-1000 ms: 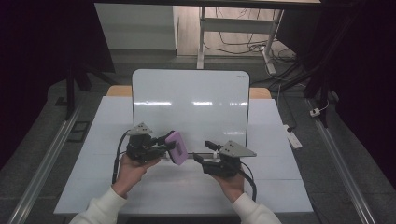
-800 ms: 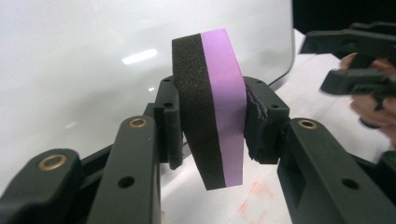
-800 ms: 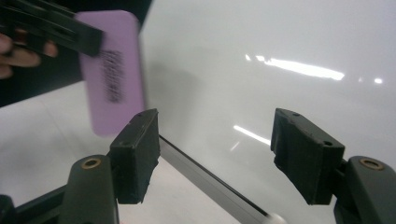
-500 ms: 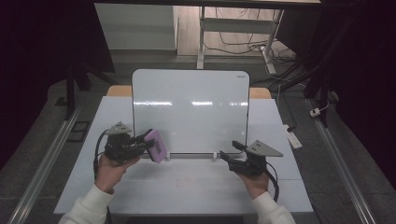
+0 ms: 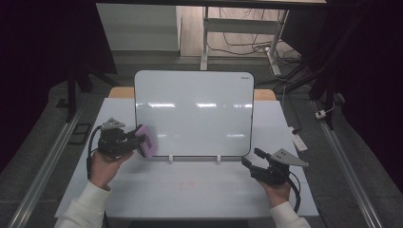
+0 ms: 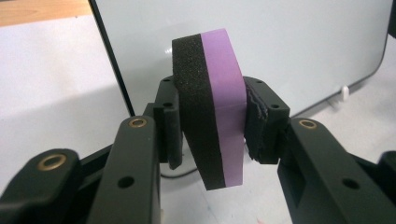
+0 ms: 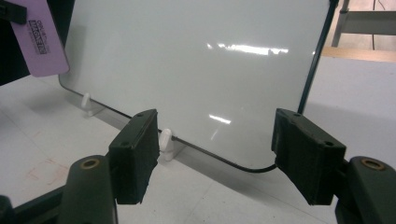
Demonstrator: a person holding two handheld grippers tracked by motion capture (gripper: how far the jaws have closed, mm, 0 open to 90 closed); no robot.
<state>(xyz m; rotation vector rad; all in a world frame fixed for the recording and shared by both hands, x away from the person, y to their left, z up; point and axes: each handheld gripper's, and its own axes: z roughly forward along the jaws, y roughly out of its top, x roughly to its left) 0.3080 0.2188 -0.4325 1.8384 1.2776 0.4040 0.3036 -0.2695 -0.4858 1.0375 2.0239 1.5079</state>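
Note:
A whiteboard stands upright on small white feet on the white table. My left gripper hovers by the board's lower left corner, shut on a purple eraser with a black foam face. In the left gripper view the eraser is pinched edge-on between the pads, with the whiteboard behind it. My right gripper is low near the board's lower right corner; its jaws have just been opening and nothing is between them. In the right gripper view the gripper faces the whiteboard, and the eraser is at the upper left.
Faint red marks lie on the table in front of the board. A small white object sits at the table's right edge. Metal rails run along both sides of the table. Behind it stand a desk frame and cables on the floor.
The two hands have drawn apart: the left gripper carried the eraser leftward, and the right gripper moved right and toward the table's front, with its jaws wider.

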